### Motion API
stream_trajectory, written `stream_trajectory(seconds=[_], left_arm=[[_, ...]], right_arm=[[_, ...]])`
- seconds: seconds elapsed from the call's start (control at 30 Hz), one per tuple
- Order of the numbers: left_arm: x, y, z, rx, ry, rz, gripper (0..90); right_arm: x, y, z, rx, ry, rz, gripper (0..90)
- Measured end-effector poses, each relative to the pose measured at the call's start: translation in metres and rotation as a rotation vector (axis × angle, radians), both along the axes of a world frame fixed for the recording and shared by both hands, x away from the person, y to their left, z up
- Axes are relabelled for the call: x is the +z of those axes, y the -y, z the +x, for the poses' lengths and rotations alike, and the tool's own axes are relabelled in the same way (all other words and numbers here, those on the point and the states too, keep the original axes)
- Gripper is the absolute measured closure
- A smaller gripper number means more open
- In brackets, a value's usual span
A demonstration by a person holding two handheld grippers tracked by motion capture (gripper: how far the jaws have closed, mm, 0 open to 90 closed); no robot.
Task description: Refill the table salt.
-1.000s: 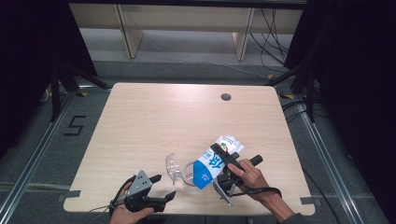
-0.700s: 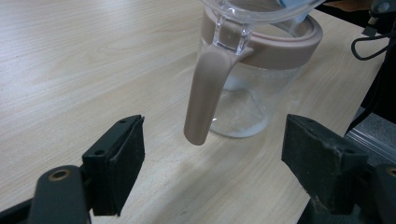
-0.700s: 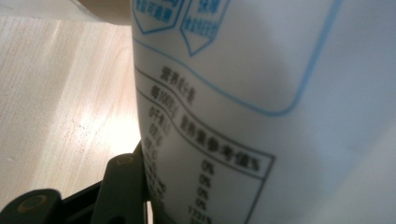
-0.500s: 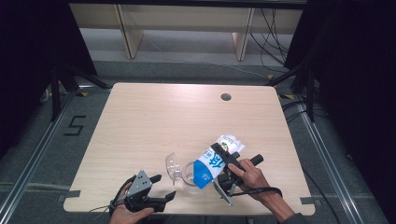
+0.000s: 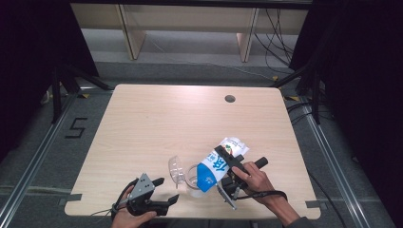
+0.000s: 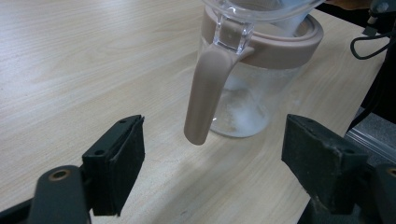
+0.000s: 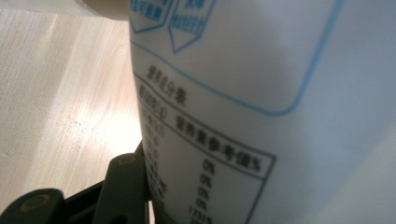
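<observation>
A blue and white pouch (image 5: 215, 167) hangs tilted, its lower end over the mouth of a clear jar (image 5: 192, 179). My right gripper (image 5: 221, 170) is shut on the pouch, one black jaw lying along its upper side. In the right gripper view the printed pouch (image 7: 261, 93) sits against one finger (image 7: 125, 186). The jar (image 6: 247, 93) has a pink rim and a pink handle (image 6: 205, 93), with white powder at its bottom. Its clear lid (image 5: 176, 168) is tipped open to the left. My left gripper (image 5: 167, 189) stands open at the table's front edge, its pads (image 6: 134, 154) wide apart before the handle.
The wooden table (image 5: 157, 123) has a round cable hole (image 5: 230, 99) at the back right. Its front edge lies just below both hands. Dark stands and cables flank the table, and a shelf (image 5: 190, 19) stands beyond it.
</observation>
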State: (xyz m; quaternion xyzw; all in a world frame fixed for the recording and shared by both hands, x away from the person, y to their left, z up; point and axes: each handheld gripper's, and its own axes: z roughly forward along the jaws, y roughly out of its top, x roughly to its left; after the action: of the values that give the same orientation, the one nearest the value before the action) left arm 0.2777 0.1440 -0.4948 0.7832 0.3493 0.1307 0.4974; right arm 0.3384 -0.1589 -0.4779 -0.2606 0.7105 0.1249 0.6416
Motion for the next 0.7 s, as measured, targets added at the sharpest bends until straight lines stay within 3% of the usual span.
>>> stream_trajectory(seconds=[0.07, 0.13, 0.23, 0.27, 0.3, 0.37, 0.4, 0.43, 0.47, 0.53, 0.7], left_arm=[[0.0000, 0.0000, 0.0000, 0.001, -0.001, 0.001, 21.0], [-0.0003, 0.0007, -0.0006, 0.011, -0.013, -0.009, 21.0], [0.0000, 0.0001, -0.0001, 0.002, -0.002, -0.001, 21.0], [-0.0001, 0.0001, -0.0001, 0.004, -0.005, -0.003, 21.0], [-0.0003, -0.0001, 0.0004, -0.004, 0.001, -0.005, 21.0], [-0.0002, -0.0001, 0.0004, -0.004, 0.001, -0.005, 21.0], [-0.0002, -0.0001, 0.0004, -0.004, 0.001, -0.004, 21.0], [-0.0003, -0.0001, 0.0004, -0.003, 0.000, -0.005, 21.0], [0.0000, -0.0001, 0.0000, 0.001, 0.000, 0.001, 21.0], [0.0001, 0.0000, 0.0000, 0.001, -0.001, 0.001, 21.0], [0.0000, -0.0001, 0.0000, 0.001, -0.001, 0.001, 21.0]], right_arm=[[0.0027, -0.0011, 0.0002, 0.019, 0.021, -0.028, 51.1], [-0.0002, 0.0001, -0.0004, 0.000, 0.001, 0.002, 51.1], [-0.0002, 0.0001, -0.0005, 0.001, 0.003, 0.002, 51.1], [0.0024, -0.0011, -0.0001, 0.018, 0.022, -0.026, 51.1], [-0.0002, -0.0001, -0.0004, 0.002, 0.003, 0.002, 51.2], [-0.0011, 0.0001, -0.0015, -0.009, 0.001, 0.007, 51.2], [0.0024, -0.0016, -0.0009, 0.016, 0.031, -0.032, 51.3], [0.0024, -0.0016, -0.0009, 0.016, 0.031, -0.032, 51.3], [-0.0013, 0.0004, -0.0018, -0.013, -0.006, 0.000, 51.3], [-0.0009, 0.0011, -0.0022, -0.027, -0.011, -0.020, 51.3], [-0.0003, 0.0004, -0.0013, -0.009, 0.003, -0.018, 51.3]])
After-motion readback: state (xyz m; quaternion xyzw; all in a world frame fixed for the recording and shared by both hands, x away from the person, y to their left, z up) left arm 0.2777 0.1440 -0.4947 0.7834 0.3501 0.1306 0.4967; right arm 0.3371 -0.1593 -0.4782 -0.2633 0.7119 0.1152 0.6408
